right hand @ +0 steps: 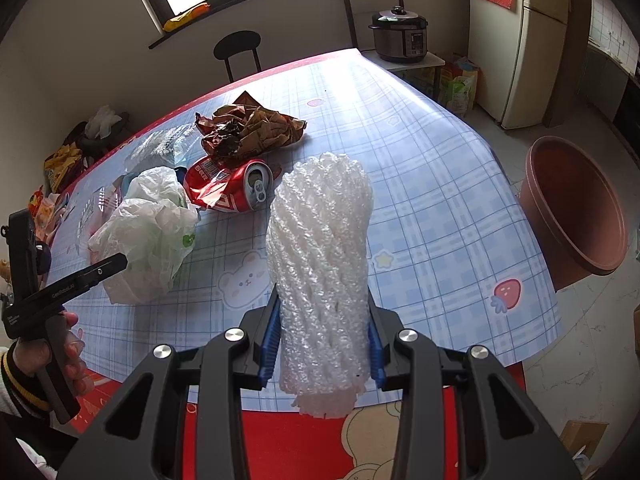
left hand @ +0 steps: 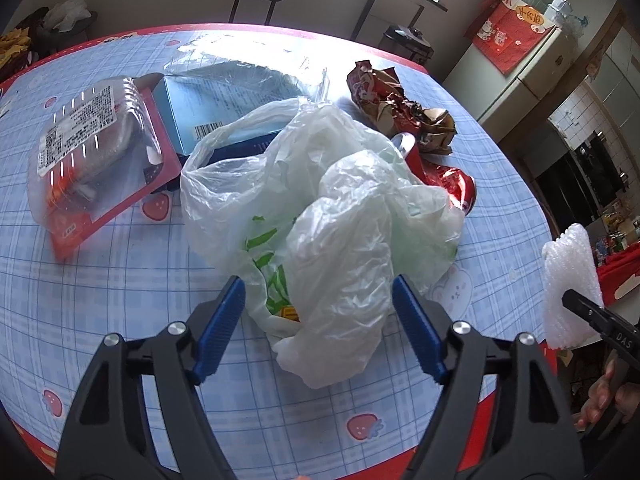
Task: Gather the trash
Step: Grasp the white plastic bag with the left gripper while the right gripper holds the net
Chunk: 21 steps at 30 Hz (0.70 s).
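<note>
A crumpled white plastic bag [left hand: 320, 208] with green print lies on the blue checked table [left hand: 120, 272]. My left gripper [left hand: 318, 280] stands open around the bag's near end, its blue pads on either side of it. In the right wrist view the same bag [right hand: 152, 232] lies at the left. My right gripper [right hand: 322, 296] is shut on a white foam net sleeve [right hand: 320, 248], held above the table's near edge. Behind the bag lie a crushed red can [right hand: 228, 188] and a crumpled brown wrapper [right hand: 252, 128].
A clear clamshell pack on red card [left hand: 88, 140], a blue box [left hand: 216, 108] and clear film [left hand: 248, 64] lie at the table's left and back. A brown basin [right hand: 576, 216] stands on the floor to the right. A chair [right hand: 238, 52] and a cooker [right hand: 400, 36] stand beyond.
</note>
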Tool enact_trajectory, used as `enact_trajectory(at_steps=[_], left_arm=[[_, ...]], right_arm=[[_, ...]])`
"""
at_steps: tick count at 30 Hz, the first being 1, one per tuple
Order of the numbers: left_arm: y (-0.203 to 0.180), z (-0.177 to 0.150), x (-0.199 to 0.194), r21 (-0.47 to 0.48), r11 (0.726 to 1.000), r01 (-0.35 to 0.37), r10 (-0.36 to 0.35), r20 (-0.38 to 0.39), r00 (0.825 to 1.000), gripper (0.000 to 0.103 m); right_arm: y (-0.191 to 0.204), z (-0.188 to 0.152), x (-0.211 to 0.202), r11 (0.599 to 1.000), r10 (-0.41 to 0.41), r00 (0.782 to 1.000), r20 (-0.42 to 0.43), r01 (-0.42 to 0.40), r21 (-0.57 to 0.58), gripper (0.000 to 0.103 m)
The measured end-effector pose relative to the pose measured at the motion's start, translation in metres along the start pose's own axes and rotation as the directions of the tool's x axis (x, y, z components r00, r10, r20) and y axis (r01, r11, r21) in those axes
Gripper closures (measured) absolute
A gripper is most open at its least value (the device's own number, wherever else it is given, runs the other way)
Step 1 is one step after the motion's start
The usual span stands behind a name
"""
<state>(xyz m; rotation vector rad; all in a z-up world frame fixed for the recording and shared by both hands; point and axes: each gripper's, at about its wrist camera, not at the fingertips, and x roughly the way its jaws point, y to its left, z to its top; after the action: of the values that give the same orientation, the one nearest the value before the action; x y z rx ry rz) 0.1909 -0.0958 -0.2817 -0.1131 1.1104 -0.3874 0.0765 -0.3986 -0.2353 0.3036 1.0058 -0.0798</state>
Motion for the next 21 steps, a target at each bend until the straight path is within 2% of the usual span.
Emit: enact_trajectory(at_steps=[5,10,13,21], left_arm=[[-0.003,-0.002,0.007,0.01,1.0,0.0,0.0,-0.017,1.0,0.029],[0.0,-0.008,-0.001,0.023,1.0,-0.012,0.013,-0.007,1.0,0.062],[0.005,-0.01,-0.016,0.016,1.0,-0.016,0.016,0.025,1.0,0.071],[0.014,-0.016,-0.068,0.005,1.0,0.009,-0.009,0.114,0.993,0.077]], right_arm=[[0.0,0.002,-0.004,1.0,0.002,1.0,0.01,-0.002,-0.001,0.067],[-0.002,0.002,-0.008,1.0,0.004,1.0,0.022,-0.005,0.007,0.067],[0.0,0.004,-0.01,1.0,0.01,1.0,0.03,-0.01,0.003,0.067],[0.004,0.009,-0.014,1.0,0.028,0.998,0.048,-0.028,-0.004,0.067]])
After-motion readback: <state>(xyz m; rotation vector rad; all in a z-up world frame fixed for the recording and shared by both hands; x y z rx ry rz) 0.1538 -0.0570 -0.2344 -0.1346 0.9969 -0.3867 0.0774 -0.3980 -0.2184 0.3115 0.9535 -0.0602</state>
